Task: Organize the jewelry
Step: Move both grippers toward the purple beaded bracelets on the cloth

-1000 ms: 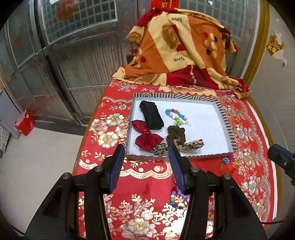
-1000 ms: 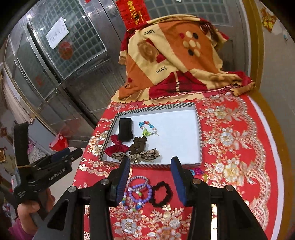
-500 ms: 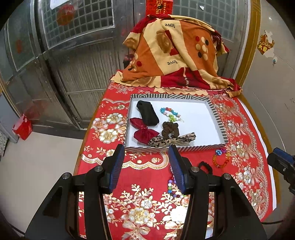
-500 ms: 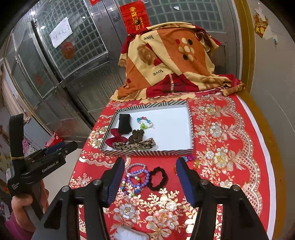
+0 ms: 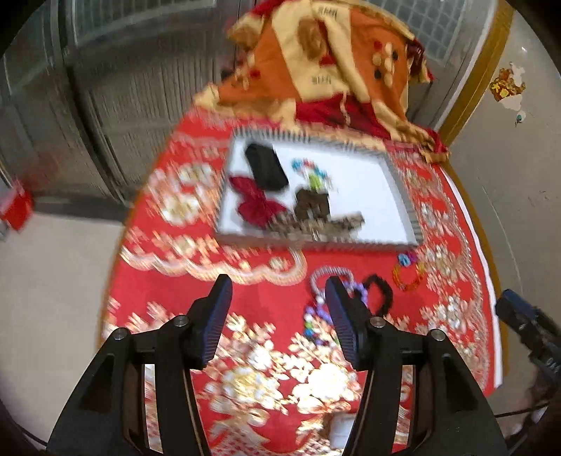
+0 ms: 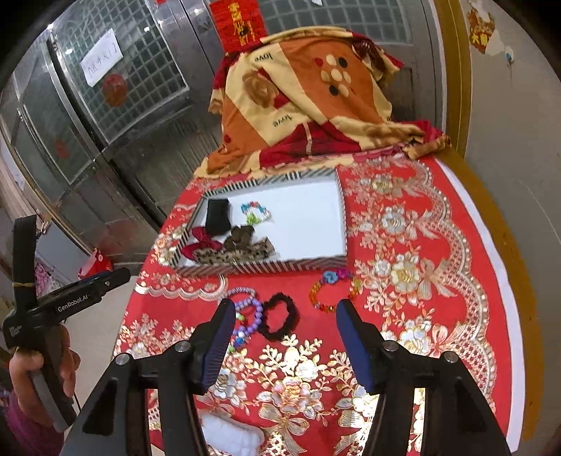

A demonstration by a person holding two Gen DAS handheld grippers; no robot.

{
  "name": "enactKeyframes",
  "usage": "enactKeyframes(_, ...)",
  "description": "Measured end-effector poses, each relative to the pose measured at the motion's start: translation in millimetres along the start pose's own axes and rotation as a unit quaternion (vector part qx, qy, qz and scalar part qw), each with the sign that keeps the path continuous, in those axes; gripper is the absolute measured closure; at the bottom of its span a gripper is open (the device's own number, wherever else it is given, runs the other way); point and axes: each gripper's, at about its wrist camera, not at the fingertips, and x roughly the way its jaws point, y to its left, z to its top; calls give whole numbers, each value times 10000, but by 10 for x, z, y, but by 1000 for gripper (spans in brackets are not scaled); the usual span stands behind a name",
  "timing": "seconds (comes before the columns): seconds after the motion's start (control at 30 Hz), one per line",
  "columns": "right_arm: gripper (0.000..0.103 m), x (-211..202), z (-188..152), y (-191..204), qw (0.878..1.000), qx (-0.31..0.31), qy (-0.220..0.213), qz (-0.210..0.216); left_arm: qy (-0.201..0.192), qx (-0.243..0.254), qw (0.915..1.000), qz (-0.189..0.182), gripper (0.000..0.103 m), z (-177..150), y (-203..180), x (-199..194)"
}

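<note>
Only from the right wrist, a hand (image 6: 42, 368) gripping the left gripper (image 6: 115, 275).

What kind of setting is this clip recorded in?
Probably a home, by an entrance: a table under a red embroidered tablecloth, a patterned blanket heaped at its far end, and metal grille doors with red paper decorations behind.

"GenRobot.AI" in white on the side of the left hand-held gripper (image 6: 75, 298), "love" printed twice, upside down, on the orange blanket (image 6: 298, 101), writing on the white paper notice (image 6: 101, 58) and red banner (image 6: 242, 22) too blurred to read
</note>
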Motion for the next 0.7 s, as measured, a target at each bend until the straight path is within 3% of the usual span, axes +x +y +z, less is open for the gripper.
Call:
enactKeyframes(0.23, 46, 484, -141, -255, 9990, -43, 422, -170, 655, -419, 9964, -336, 48, -57, -3, 573)
enactKeyframes(0.47, 47, 954, -112, -575, 9965, 149, 779, -268, 1007, -559, 9932, -181, 48, 35, -81, 1025)
enactKeyframes(0.7, 47, 1119, 7, -683, 9953, 125, 958, -115, 1224, -567, 9909, 43, 48, 88, -206, 1355)
